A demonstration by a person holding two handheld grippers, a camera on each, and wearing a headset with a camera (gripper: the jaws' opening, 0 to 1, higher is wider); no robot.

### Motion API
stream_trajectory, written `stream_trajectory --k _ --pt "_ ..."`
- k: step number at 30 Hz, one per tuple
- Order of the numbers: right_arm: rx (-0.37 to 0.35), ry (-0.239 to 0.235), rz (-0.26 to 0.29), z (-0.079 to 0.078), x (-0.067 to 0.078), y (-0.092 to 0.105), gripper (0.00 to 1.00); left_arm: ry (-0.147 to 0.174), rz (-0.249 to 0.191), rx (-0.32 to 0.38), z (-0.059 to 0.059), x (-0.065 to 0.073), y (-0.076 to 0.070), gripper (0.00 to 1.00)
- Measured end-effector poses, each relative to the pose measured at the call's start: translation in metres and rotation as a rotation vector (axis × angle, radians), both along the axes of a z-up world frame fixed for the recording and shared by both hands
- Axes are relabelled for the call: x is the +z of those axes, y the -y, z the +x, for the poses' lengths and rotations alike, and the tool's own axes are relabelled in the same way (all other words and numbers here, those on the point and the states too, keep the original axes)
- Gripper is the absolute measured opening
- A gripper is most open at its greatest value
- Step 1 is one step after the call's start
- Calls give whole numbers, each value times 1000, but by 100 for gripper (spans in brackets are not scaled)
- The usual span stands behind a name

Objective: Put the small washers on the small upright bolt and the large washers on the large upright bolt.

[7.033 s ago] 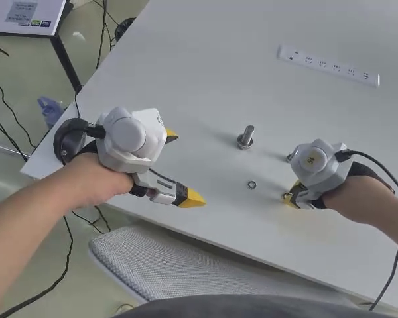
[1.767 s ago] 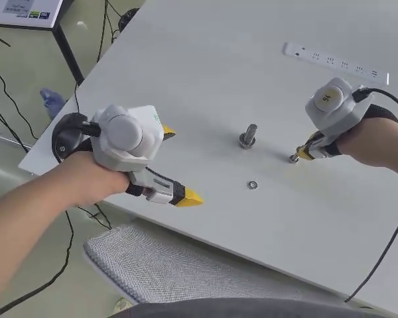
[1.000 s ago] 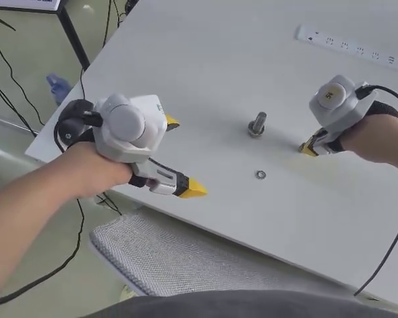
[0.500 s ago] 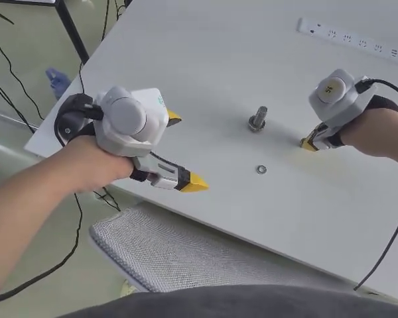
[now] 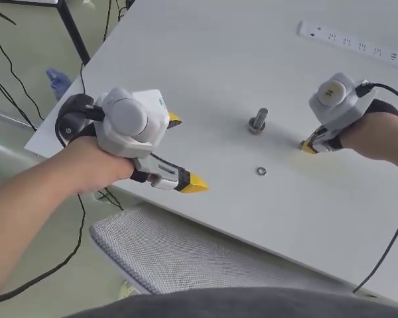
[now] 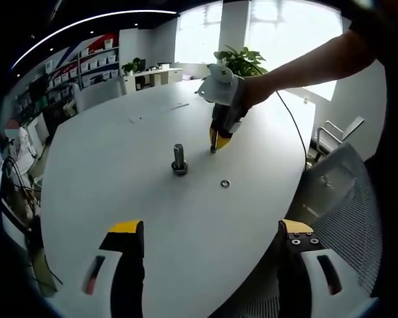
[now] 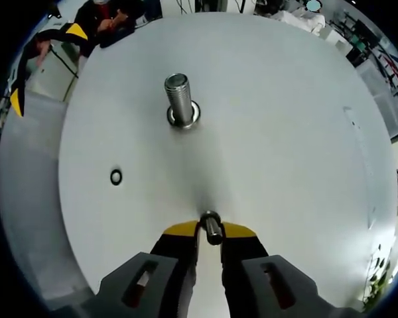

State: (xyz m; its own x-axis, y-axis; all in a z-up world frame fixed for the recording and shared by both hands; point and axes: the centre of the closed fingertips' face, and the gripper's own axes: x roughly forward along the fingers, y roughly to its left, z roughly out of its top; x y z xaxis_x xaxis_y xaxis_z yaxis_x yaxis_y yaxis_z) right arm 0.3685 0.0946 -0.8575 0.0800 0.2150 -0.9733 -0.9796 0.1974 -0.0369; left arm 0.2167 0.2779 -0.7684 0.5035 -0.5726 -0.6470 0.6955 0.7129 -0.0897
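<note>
A washer (image 5: 261,171) lies on the table (image 5: 205,66) before the large bolt (image 5: 257,121), the small bolt (image 7: 211,226) to their right.

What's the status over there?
Left gripper open. Right gripper: jaws flank small bolt, grip unclear. One washer loose near large bolt. Nothing blocking.

The large bolt (image 5: 257,121) stands upright on the white table (image 5: 205,59), grey and threaded, with a wider ring at its foot, whether head or washer I cannot tell; one small washer (image 5: 261,171), a thin metal ring, lies flat and loose on the table, apart from that bolt and nearer the person; the small bolt (image 7: 211,227) stands upright to the large bolt's right, held between the yellow tips of the right claw (image 7: 210,233).
</note>
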Motion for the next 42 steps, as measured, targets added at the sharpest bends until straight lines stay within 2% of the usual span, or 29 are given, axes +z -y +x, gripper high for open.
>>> stream_trajectory --k 9,12,15,18,24,29,31,33,35,39,40,42 --pt "16 4 18 8 2 -3 24 13 18 -3 1 0 1 87" --pt "22 -9 17 5 4 -3 27 14 20 -5 1 1 2 88" --pt "46 -2 2 2 6 -1 27 21 22 8 2 2 1 91" --pt "46 -8 8 4 6 -1 29 25 23 9 2 4 1 93" --pt "50 3 27 0 20 -6 30 24 25 7 -1 4 2 93" --pt "58 15 42 -1 35 -10 32 11 28 9 -5 1 2 93" --pt "62 18 46 3 30 -10 32 7 23 12 -5 1 3 93" --pt "64 19 51 2 37 -11 32 8 21 18 -5 2 3 94" --pt "65 18 52 4 35 -11 34 16 11 25 -4 4 3 95" --pt "79 30 57 -2 49 -14 35 20 2 39 -2 6 2 97" --pt "94 49 68 -3 55 -17 35 20 5 39 -2 7 2 97" --pt "95 43 73 -8 61 -19 36 24 8 38 -2 8 3 99"
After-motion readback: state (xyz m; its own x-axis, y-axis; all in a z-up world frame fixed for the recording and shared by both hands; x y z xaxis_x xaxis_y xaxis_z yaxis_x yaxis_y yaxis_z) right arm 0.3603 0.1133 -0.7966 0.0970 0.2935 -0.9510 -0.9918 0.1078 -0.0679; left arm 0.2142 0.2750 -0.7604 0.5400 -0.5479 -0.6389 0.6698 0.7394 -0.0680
